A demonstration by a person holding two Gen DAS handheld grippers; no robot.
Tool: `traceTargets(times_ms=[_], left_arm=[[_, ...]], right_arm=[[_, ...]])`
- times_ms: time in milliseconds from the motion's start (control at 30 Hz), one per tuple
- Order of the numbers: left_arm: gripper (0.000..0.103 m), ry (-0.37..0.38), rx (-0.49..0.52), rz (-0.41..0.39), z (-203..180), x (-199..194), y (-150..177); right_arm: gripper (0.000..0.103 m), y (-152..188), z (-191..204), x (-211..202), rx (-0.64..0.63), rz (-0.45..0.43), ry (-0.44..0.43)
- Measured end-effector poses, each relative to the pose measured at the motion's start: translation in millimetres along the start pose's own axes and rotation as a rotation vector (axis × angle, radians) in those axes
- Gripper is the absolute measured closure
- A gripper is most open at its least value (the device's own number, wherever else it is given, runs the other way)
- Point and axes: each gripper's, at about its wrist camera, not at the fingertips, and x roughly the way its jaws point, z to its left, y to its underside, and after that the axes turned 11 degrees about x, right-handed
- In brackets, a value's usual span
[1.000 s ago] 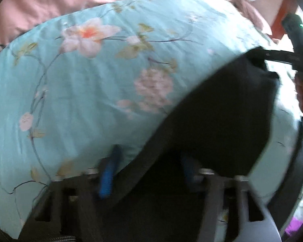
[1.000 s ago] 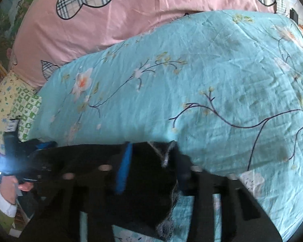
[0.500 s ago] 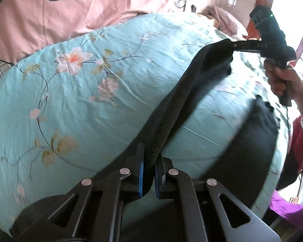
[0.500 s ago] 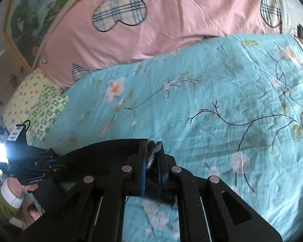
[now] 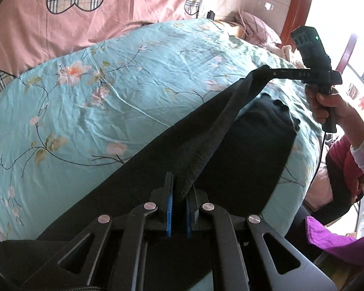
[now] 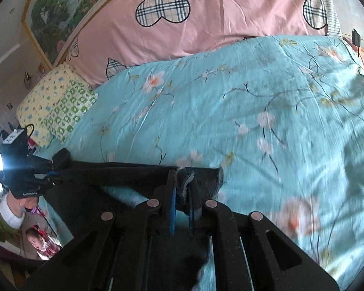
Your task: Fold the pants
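Observation:
Black pants (image 5: 230, 160) hang stretched above a light-blue floral bed cover (image 5: 109, 97). My left gripper (image 5: 179, 189) is shut on one end of their ribbed band. My right gripper (image 6: 182, 184) is shut on the other end, and it also shows in the left wrist view (image 5: 262, 72) at the upper right. The band runs taut between the two grippers. The rest of the pants (image 6: 89, 198) droops below onto the cover. The left gripper also shows in the right wrist view (image 6: 49, 175) at the left edge.
A pink quilt with plaid hearts (image 6: 206, 19) lies at the head of the bed. A yellow-green pillow (image 6: 58, 111) sits at the far left. A purple cloth (image 5: 327, 237) and a wooden bedpost (image 5: 301, 9) are at the right side.
Both grippers have risen and drawn apart with the pants. The band has pulled taut between them and more of the bed cover shows.

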Motion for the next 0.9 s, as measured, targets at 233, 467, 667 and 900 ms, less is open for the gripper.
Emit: traceTargets(times_ms=[233, 467, 667, 900], left_arm=[[0.097, -0.006, -0.018, -0.026, -15.9, -12.7, 9.5], [0.097, -0.007, -0.037, -0.064, -26.5, -20.9, 26.3], [0.096, -0.039, -0.029, -0.061, -40.2, -13.4, 38.6], [0.096, -0.076, -0.023, -0.124, -38.3, -37.6, 33.5]], right_arm=[[0.094, 15.6, 4.9, -19.4, -0.006, -0.047, -0.016], [0.094, 34.7, 15.9, -40.0, -0.051, -0.087, -0.020], [0.094, 67.4, 13.7, -43.9, -0.085, -0.100, 0.024], [0.094, 63.2, 37.7, -62.3, -0.170, -0.161, 0.056]])
